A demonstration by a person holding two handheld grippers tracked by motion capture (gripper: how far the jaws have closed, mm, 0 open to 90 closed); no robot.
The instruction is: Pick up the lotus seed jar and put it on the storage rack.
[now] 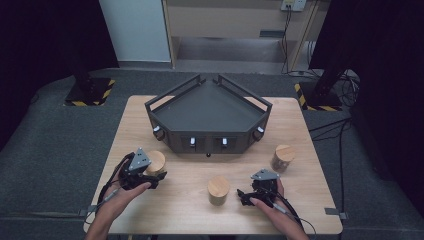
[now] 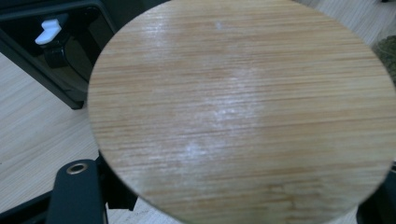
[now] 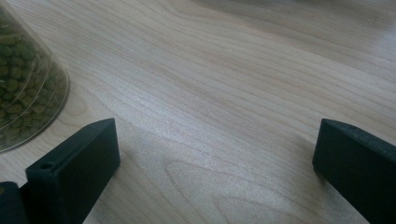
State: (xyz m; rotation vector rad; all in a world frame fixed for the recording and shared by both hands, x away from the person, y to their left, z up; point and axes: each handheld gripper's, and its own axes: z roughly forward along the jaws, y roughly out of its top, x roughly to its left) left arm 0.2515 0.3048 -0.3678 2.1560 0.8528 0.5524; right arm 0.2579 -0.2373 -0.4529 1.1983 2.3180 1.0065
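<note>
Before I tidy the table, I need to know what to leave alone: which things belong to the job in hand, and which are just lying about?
In the job:
- left hand-held gripper, shut on the jar with the wooden lid
- dark angular tray

Lying about:
- middle jar
- right-hand jar
- right hand-held gripper, open over bare table

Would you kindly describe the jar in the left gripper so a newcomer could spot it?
Start at the dark angular tray on the wooden table. Below its left corner stands a bamboo-lidded jar, clamped in the left gripper. The other two lidded jars stand free.
</note>
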